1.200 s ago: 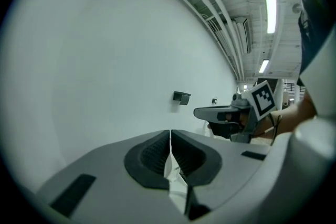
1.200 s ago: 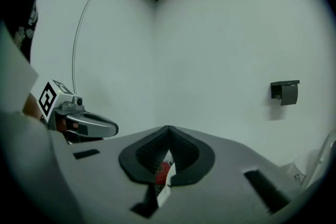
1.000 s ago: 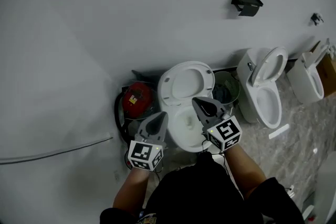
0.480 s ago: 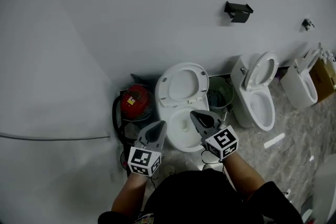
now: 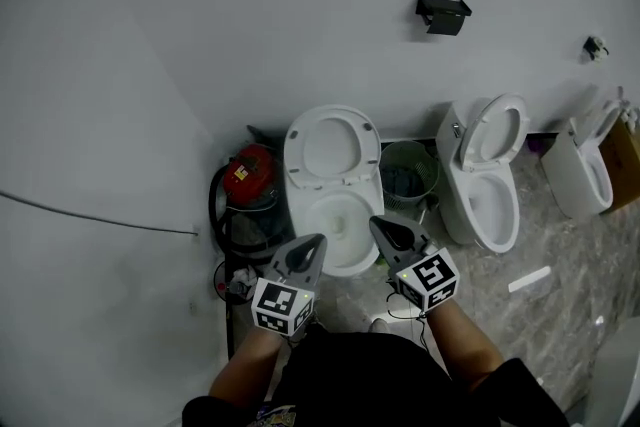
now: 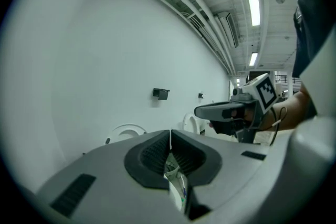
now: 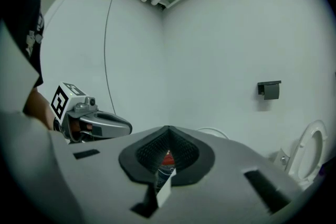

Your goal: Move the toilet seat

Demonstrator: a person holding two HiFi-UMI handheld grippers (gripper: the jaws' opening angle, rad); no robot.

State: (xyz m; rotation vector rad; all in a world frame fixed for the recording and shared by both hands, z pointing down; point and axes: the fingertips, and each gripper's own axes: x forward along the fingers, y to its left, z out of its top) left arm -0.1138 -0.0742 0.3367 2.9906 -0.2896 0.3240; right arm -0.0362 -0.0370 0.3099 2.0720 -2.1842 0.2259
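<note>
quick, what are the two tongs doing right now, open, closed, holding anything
Left tongs: closed, holding nothing.
Right tongs: closed, holding nothing.

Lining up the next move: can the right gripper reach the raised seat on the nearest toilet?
Probably yes: the right gripper, shut, hangs beside the open bowl, and nothing stands between it and the raised toilet seat behind.
</note>
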